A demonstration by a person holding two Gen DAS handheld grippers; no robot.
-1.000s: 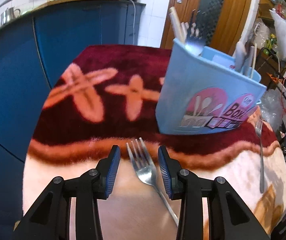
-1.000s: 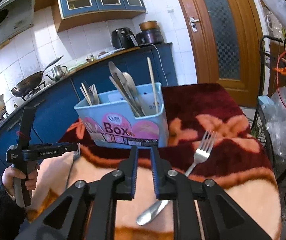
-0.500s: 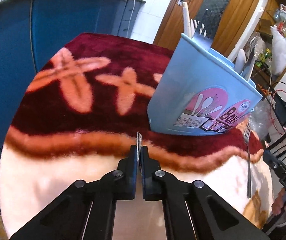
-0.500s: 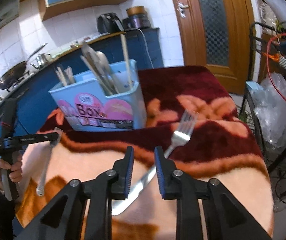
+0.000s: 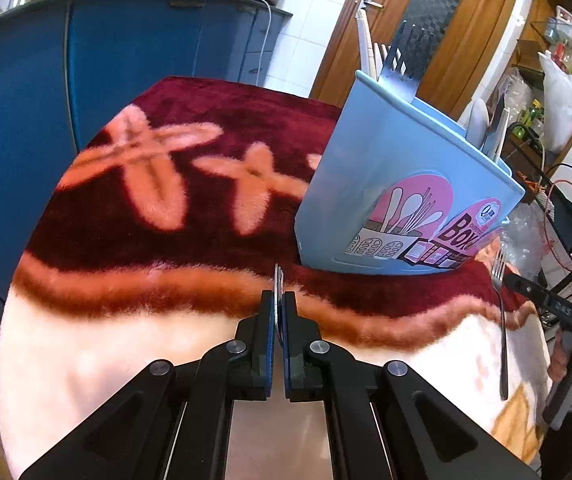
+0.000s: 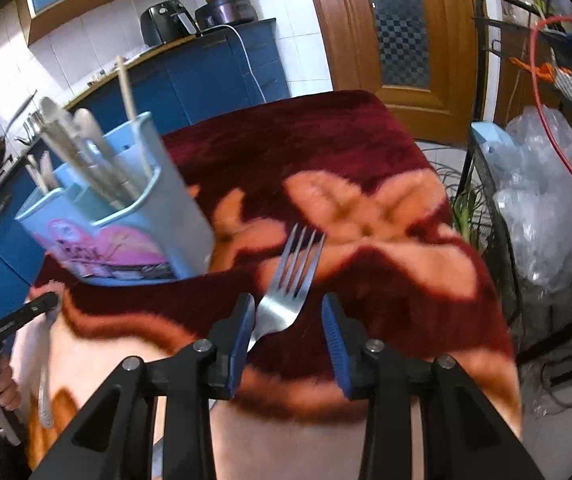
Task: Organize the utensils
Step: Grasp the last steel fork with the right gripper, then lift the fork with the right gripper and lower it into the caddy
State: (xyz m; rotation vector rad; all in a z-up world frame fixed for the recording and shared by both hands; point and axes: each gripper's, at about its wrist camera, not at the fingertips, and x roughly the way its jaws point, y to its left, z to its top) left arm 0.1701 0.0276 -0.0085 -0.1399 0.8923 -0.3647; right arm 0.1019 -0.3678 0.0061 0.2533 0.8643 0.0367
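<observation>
Two hand-held tools work over a worktop covered by a plush red and peach blanket [image 5: 133, 208]. The left tool [image 5: 279, 312] has its fingers pressed together on a fork [image 5: 277, 280], held edge-on so that only the thin line of its tines shows past the tips. Just beyond it stands a light blue utensil box [image 5: 386, 184] with a pink label, holding an upright fork, spoons and chopsticks. A second fork [image 6: 292, 280] lies flat on the blanket to the right of the box, tines pointing away. The right tool [image 6: 288, 320] has its fingers spread apart, one on each side of this fork's neck, without closing on it. Blue kitchen cabinets [image 5: 125, 60] and a wooden door [image 6: 402, 32] stand behind the worktop.
</observation>
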